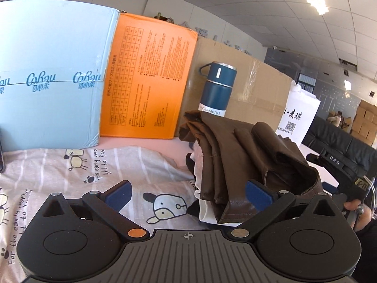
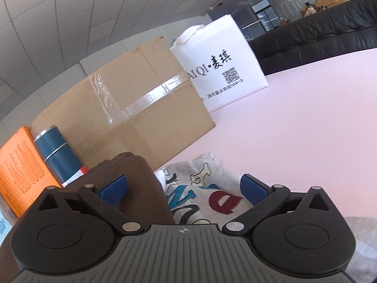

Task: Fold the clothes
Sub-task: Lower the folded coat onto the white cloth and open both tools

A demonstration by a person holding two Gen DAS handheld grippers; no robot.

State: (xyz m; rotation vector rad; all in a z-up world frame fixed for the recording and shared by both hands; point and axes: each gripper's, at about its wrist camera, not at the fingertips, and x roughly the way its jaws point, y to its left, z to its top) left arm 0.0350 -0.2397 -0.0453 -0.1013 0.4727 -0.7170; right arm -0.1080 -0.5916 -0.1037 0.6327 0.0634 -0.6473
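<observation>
Pink surface (image 2: pixel 306 122), large office room behind: panelled ceiling, black sofa (image 2: pixel 313 40), stacked cartons far off. Along the back edge: one blue box (image 1: pixel 51 75), one orange box (image 1: pixel 150 80), one cardboard box (image 2: pixel 122 108), one blue bottle (image 1: pixel 218 87), one white bag (image 2: pixel 223 70). Three garments: brown garment (image 1: pixel 238 160) piled mid-surface, cartoon-print cloth (image 1: pixel 94 165) spread flat at left, lettered shirt (image 2: pixel 200 193) beside the brown one. Left tongs (image 1: pixel 187 194) wide open, empty. Right tongs (image 2: pixel 183 188) wide open, empty, over brown garment and lettered shirt.

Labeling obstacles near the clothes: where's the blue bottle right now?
The blue bottle stands upright at the back of the table, between the orange box and the cardboard box, just behind the brown garment; the right wrist view shows it far left.
</observation>
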